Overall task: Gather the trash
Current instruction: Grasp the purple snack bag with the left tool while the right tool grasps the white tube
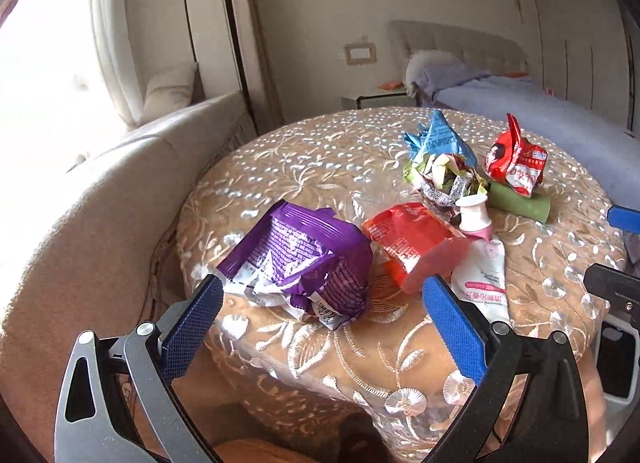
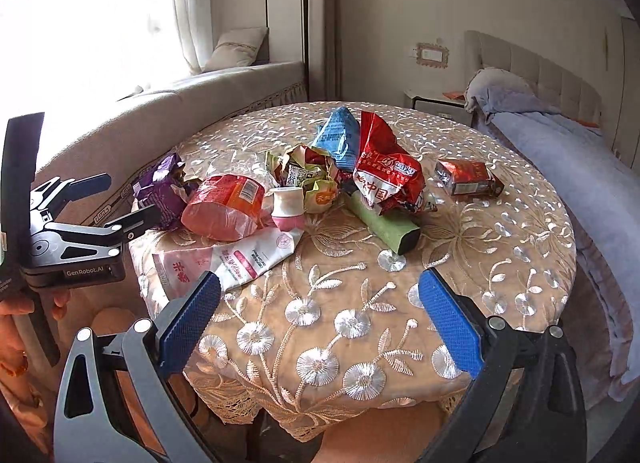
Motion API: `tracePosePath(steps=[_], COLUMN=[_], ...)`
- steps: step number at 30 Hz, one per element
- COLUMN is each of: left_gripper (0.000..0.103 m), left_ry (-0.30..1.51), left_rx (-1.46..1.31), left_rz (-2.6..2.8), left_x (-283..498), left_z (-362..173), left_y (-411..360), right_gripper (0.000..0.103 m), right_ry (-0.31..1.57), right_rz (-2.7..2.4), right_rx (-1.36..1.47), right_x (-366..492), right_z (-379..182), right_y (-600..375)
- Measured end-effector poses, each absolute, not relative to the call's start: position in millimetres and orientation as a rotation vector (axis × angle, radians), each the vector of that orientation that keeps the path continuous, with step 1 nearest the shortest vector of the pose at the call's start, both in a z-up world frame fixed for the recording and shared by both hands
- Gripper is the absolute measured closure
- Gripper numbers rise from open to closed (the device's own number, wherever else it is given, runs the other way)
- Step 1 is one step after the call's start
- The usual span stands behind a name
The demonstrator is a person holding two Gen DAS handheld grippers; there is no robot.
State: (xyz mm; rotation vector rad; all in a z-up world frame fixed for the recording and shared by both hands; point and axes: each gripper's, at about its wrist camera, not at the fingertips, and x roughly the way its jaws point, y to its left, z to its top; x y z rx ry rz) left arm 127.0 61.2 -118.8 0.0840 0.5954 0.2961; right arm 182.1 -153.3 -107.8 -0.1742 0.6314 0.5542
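Observation:
Trash lies on a round table (image 1: 320, 159) with an embroidered cloth (image 2: 480, 247). Nearest my left gripper (image 1: 322, 295) is a crumpled purple wrapper (image 1: 304, 255), then a red-orange wrapper (image 1: 412, 239), a white-and-pink tube (image 1: 480, 263), a blue bag (image 1: 440, 139), a red bag (image 1: 516, 159) and a green stick (image 1: 520, 203). The left gripper is open and empty, just short of the purple wrapper. My right gripper (image 2: 320, 295) is open and empty over the table's near edge. Ahead of it lie the tube (image 2: 240, 259), red-orange wrapper (image 2: 224, 203), red bag (image 2: 384, 171) and a red box (image 2: 468, 177).
A beige window seat (image 1: 100, 191) curves along the left. A bed with a blue cover (image 2: 568, 167) stands to the right, with a nightstand (image 1: 372, 97) behind the table. The left gripper's body (image 2: 72, 231) shows at the left of the right wrist view.

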Motion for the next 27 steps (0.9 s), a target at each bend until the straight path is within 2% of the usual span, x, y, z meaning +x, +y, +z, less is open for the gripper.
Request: tracePosePath(steps=[7, 13, 17, 18, 19, 21, 24, 27], left_gripper=[0.005, 0.005, 0.005, 0.009, 0.019, 0.025, 0.032, 0.033], left_ry=[0.665, 0.700, 0.719, 0.720, 0.721, 0.712, 0.692, 0.680], left_rx=[0.029, 0.043, 0.027, 0.023, 0.022, 0.027, 0.016, -0.038], left_rz=[0.265, 0.245, 0.224, 0.216, 0.205, 0.203, 0.209, 0.205], left_x=[156, 177, 188, 190, 192, 195, 193, 183], left_z=[-133, -141, -143, -143, -144, -144, -143, -139], left_y=[90, 102, 108, 109, 109, 107, 107, 113], right_gripper=[0.004, 0.004, 0.022, 0.035, 0.041, 0.057, 0.070, 0.070], right_ry=[0.779, 0.822, 0.845, 0.837, 0.828, 0.815, 0.818, 0.825], right_rz=[0.474, 0.486, 0.539, 0.555, 0.566, 0.562, 0.590, 0.593], right_rx=[-0.185, -0.233, -0.255, -0.261, -0.261, -0.254, -0.175, -0.130], right_x=[242, 255, 260, 259, 259, 258, 258, 254], right_z=[-129, -144, -146, -145, -145, -144, -143, -141], right_y=[-112, -83, -68, -66, -64, -64, -75, -90])
